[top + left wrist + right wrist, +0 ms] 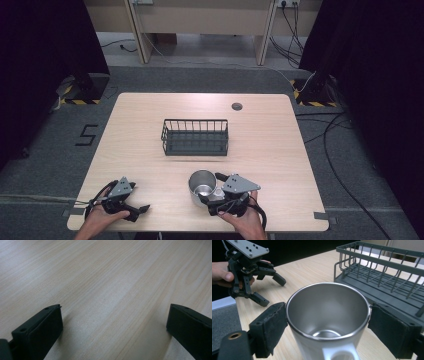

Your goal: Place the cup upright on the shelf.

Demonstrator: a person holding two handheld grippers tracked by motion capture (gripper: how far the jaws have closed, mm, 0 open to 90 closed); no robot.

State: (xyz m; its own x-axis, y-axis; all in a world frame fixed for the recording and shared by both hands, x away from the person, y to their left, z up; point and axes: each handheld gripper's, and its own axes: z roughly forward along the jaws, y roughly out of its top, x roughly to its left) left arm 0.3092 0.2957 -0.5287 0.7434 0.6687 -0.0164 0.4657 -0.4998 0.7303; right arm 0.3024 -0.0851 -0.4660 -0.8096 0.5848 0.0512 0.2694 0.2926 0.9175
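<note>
I have the right hand-held gripper point(212, 196) closed in around the mug point(201, 186), which stands upright on the surface point(280, 150) at the near edge, a little right of centre. In the right gripper view the two pads press on the mug's point(327, 315) rim from either side, the left pad flush against the steel and the right one touching or very nearly so; I judge this a grip just made, though I cannot tell how firm it is. The handle points back toward my hand, between the jaws. The mug looks empty and, as far as I can see from above, its base is on the wood, not lifted.

The basket point(195, 136) sits in the middle of the surface, farther away than the mug and slightly left of it, well apart from it. I see nothing inside it. In the right gripper view the basket point(382, 277) lies beyond and to the right of the mug.

My left hand-held gripper point(131, 209) rests at the near left, its jaws spread wide with only bare wood between them, holding nothing. It is well apart from the mug.

So I reckon the work is at an early stage: the reach is done and the grasp is on. Left to do, as I read it, are the lift, the carry toward the far side and the setting down in the basket.
</note>
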